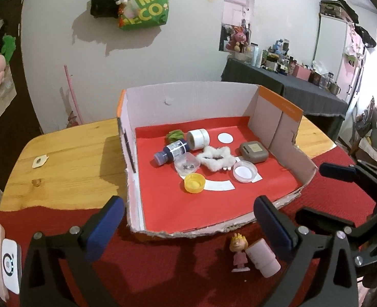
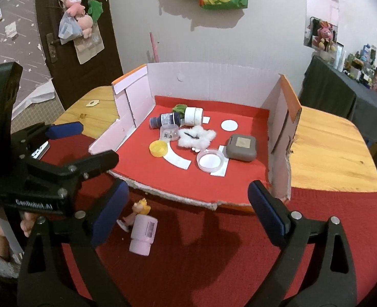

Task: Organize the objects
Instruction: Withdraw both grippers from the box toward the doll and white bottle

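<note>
A cardboard box [image 1: 193, 94] [image 2: 206, 79] with a red floor holds a dark blue bottle [image 1: 173, 151] [image 2: 165, 120], a white roll [image 1: 198, 138] [image 2: 193, 115], a yellow cap [image 1: 194, 183] [image 2: 158, 148], white fluff [image 1: 215, 159] [image 2: 197, 136], a clear round dish [image 1: 245, 171] [image 2: 211, 161] and a grey case [image 1: 254, 151] [image 2: 241, 147]. On the red cloth in front lie a small blond figurine [image 1: 238, 252] [image 2: 136, 213] and a pink bottle [image 1: 264, 257] [image 2: 143, 235]. My left gripper [image 1: 188, 226] is open over the cloth before the box. My right gripper [image 2: 188, 213] is open too, empty.
The box sits on a wooden table [image 1: 68, 153] [image 2: 329, 158] partly covered by red cloth [image 1: 162, 268] [image 2: 214, 255]. A white device [image 1: 10, 264] lies at the left edge. A dark-clothed side table [image 1: 290, 84] crowded with items stands at the right. Bags hang on the wall [image 1: 137, 2].
</note>
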Demonstrator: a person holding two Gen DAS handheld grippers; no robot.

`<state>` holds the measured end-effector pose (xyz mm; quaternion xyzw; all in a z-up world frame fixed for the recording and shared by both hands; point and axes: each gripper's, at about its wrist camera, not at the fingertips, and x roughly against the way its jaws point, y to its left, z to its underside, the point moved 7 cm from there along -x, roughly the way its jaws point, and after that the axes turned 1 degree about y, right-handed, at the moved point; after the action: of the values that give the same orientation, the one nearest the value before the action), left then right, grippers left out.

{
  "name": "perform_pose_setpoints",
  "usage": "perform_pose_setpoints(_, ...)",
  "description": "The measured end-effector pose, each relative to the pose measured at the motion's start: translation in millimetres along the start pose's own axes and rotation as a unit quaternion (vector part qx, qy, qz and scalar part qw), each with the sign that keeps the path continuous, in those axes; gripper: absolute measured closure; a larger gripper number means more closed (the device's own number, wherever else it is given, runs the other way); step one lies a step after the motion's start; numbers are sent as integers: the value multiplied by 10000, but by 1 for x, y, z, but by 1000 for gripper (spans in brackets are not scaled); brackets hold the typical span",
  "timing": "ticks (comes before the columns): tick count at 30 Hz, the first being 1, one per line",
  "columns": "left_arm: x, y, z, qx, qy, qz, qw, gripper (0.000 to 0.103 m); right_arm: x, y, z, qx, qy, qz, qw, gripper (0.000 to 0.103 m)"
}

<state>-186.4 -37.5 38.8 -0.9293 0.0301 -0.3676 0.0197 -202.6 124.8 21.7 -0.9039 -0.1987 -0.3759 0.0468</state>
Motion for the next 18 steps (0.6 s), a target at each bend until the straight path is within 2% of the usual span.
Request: perform_pose_setpoints(18, 4, -1, 29, 123, 152, 81, 9998, 0, 10, 10, 34, 4, 47, 74, 10000, 7)
